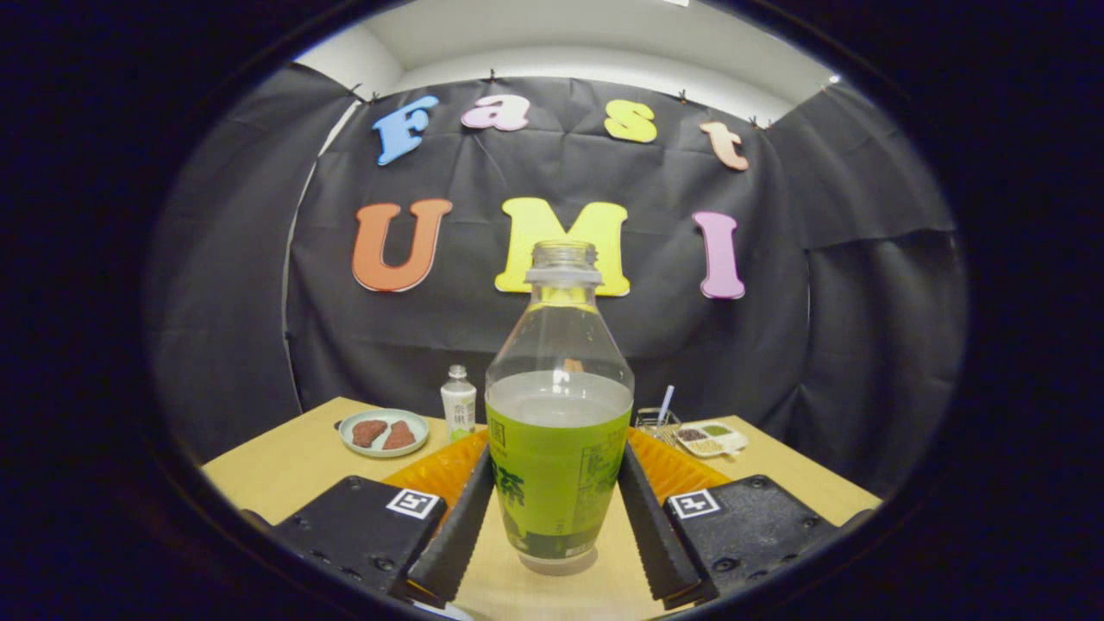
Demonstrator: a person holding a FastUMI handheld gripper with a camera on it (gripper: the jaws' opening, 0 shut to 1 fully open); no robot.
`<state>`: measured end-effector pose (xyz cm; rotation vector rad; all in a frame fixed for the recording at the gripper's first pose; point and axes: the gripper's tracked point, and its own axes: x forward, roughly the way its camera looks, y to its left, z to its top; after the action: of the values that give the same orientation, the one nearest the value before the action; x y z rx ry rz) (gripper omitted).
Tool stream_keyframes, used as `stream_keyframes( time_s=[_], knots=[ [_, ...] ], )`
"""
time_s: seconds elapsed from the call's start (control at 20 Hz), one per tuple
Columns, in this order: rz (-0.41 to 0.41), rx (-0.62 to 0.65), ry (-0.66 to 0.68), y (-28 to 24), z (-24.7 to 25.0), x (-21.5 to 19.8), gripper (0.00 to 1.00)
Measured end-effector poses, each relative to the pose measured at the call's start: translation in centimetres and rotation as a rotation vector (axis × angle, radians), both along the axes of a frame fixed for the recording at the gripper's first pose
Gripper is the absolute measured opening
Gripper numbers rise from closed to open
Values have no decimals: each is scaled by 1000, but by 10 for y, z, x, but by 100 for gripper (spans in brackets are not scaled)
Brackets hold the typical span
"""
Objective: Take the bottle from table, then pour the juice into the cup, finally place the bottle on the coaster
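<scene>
The gripper point(557, 517) is clamping the uncapped green-tea bottle point(559, 431) low on its label, risking tipping and spilling.

The bottle point(559, 405) is clear, shiny plastic with a smooth green paper-like label. The tool point(559, 526) has black, ridged, dull pads pressing both its sides. The worktop point(276, 470) looks like smooth, matt tan board.

A round plate point(384, 433) carrying 2 reddish-brown pieces sits on the tan counter point(285, 466). Just beside the plate stands a small white bottle point(458, 403). Well apart from the plate lie a divided dish point(711, 439) and a wire holder point(655, 421).
</scene>
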<state>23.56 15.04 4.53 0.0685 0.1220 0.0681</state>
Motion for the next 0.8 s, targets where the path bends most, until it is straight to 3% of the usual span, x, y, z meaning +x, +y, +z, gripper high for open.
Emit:
stream_keyframes(
  time_s=[0.1,0.3,0.8],
  knots=[
    [13,48,44,-5,-24,17,82],
    [-43,148,136,-24,-78,47,82],
    [-24,40,138,-4,-119,82,83]
  ],
)
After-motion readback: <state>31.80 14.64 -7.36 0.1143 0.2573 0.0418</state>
